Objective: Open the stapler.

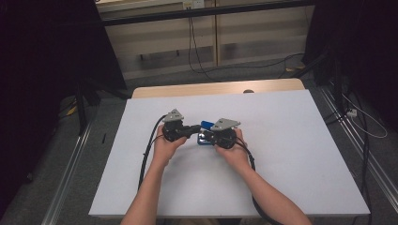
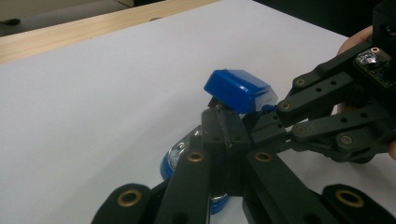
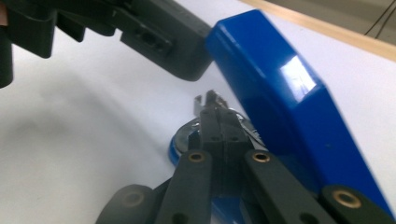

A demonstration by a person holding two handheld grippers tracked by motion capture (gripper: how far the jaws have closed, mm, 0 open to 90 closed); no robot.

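Note:
A blue stapler point(image 1: 206, 124) lies at the middle of the white table point(image 1: 291, 154) with its blue top point(image 2: 238, 88) swung up off the round-ended base point(image 2: 167, 167). From the left, my left gripper point(image 1: 199, 127) reaches in; its jaws are shut, with the tips point(image 2: 223, 112) right under the front of the raised top. My right gripper point(image 1: 203, 136) comes from the right, also shut. Its tips point(image 3: 212, 100) sit against a small metal part of the stapler beside the blue top point(image 3: 280, 93); whether they pinch it I cannot tell. The two grippers almost touch.
A wooden strip point(image 1: 216, 88) runs along the table's far edge. Beyond it are the floor with cables point(image 1: 197, 61) and a light wall panel. Dark curtains stand at both sides, and metal rails point(image 1: 70, 168) flank the table.

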